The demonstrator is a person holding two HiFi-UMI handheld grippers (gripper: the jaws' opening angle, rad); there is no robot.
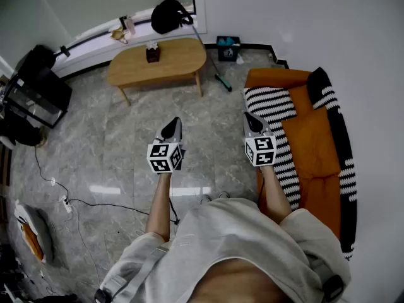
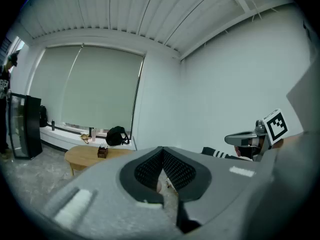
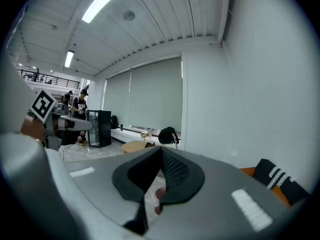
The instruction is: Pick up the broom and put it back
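Observation:
The broom point(image 1: 222, 82) stands far ahead on the floor, its thin handle slanting up to the wall beside the right end of the wooden table point(image 1: 158, 62). Its dark green head rests on the tiles. My left gripper point(image 1: 172, 126) point(image 2: 162, 149) is held out over the marble floor, well short of the broom, jaws shut with nothing between them. My right gripper point(image 1: 252, 120) point(image 3: 161, 150) is level with it to the right, next to the sofa, also shut and empty. Both point forward and slightly down.
An orange sofa point(image 1: 315, 137) with a striped cushion point(image 1: 271, 103) lines the right wall. A small blue bin point(image 1: 228, 48) sits by the wall behind the broom. A black backpack point(image 1: 169, 16) rests on the window ledge. A black cabinet point(image 1: 38, 84) stands left, and cables point(image 1: 63, 197) cross the floor.

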